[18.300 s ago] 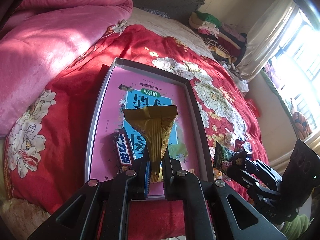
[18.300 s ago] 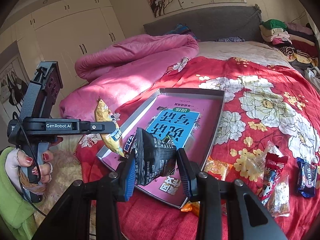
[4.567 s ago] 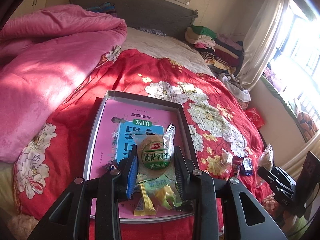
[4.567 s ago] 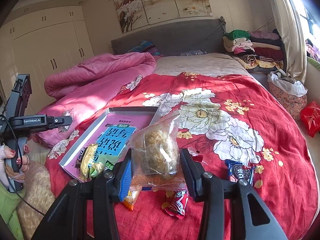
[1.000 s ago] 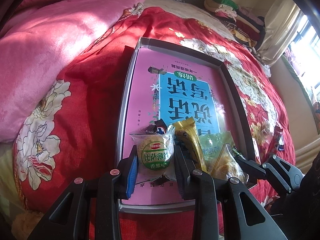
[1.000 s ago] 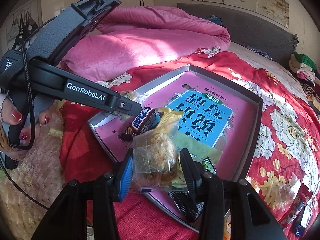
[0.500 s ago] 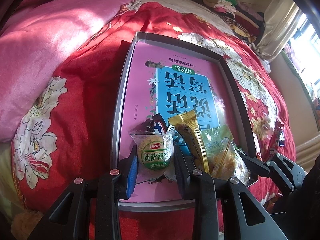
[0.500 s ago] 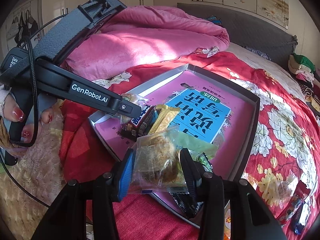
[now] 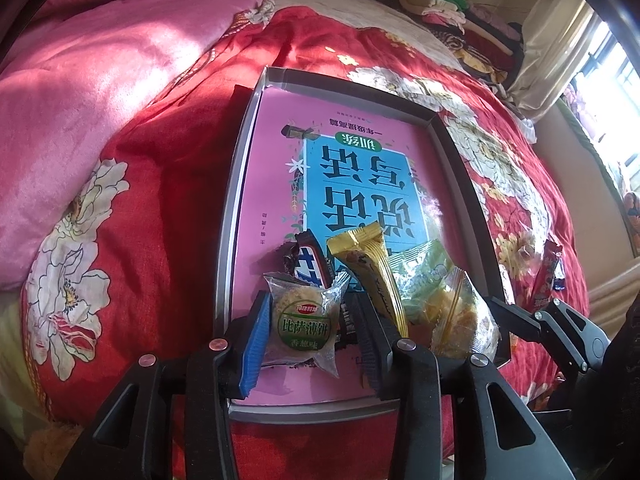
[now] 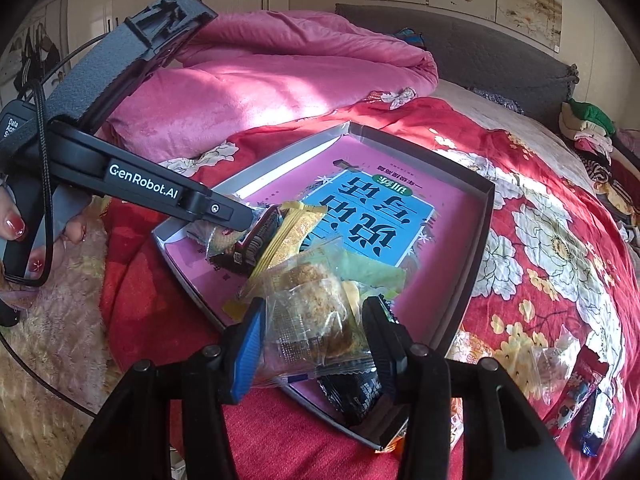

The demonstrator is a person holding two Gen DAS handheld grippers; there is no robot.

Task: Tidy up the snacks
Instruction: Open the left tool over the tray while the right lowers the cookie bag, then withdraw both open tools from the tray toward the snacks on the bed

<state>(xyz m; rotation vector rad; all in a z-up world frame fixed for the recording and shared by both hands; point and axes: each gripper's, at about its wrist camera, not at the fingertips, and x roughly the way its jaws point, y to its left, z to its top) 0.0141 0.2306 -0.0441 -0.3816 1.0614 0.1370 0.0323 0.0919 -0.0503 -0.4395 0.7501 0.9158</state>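
left claw (image 9: 308,334) clamped on the round biscuit packet (image 9: 305,322), low over the tray's (image 9: 236,200) near end. right claw (image 10: 312,340) grips the clear pastry bag (image 10: 316,320) just above the snack pile there.

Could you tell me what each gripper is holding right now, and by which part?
The left gripper pinches the round biscuit packet across its sides. The right gripper pinches the clear pastry bag across its middle, over the tray.
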